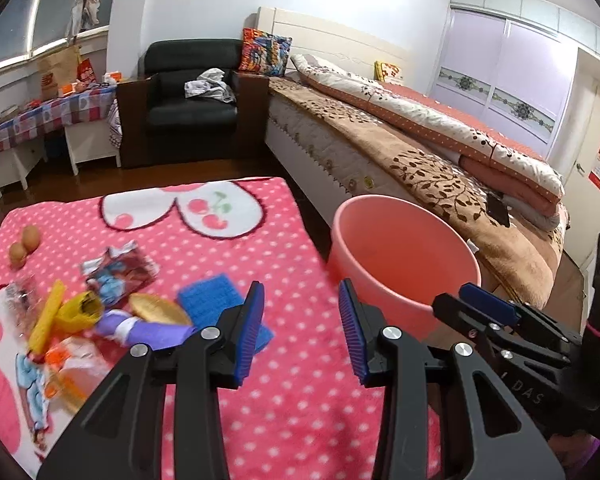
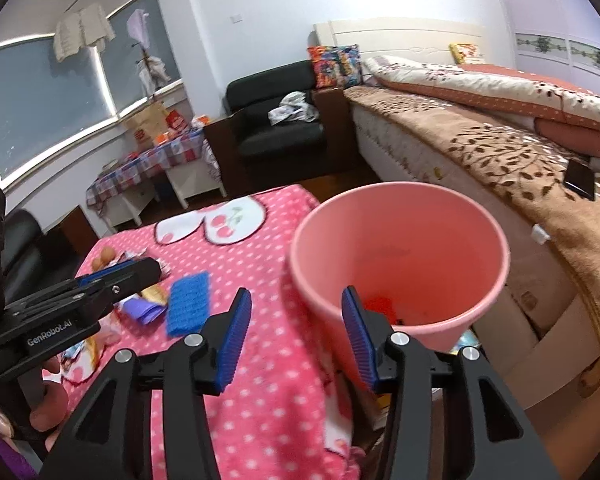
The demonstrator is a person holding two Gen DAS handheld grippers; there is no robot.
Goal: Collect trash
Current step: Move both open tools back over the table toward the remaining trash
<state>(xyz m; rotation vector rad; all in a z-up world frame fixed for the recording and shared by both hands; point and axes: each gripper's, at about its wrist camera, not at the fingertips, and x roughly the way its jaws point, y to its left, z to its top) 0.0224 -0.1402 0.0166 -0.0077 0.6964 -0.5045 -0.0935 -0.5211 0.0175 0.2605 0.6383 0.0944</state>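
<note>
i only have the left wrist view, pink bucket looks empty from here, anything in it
Observer: Yes. The right wrist view looks down into the pink plastic bucket and shows a small red-orange scrap lying at its bottom.
Operator: ok and is the right gripper holding anything
Observer: No. The right gripper stands open with nothing between its blue ribbed pads, near the bucket's near rim.
Operator: whats holding my left gripper
Observer: A bare hand, with its fingers wrapped around the grip below the left gripper, shows at the lower left edge of the right wrist view.
</note>
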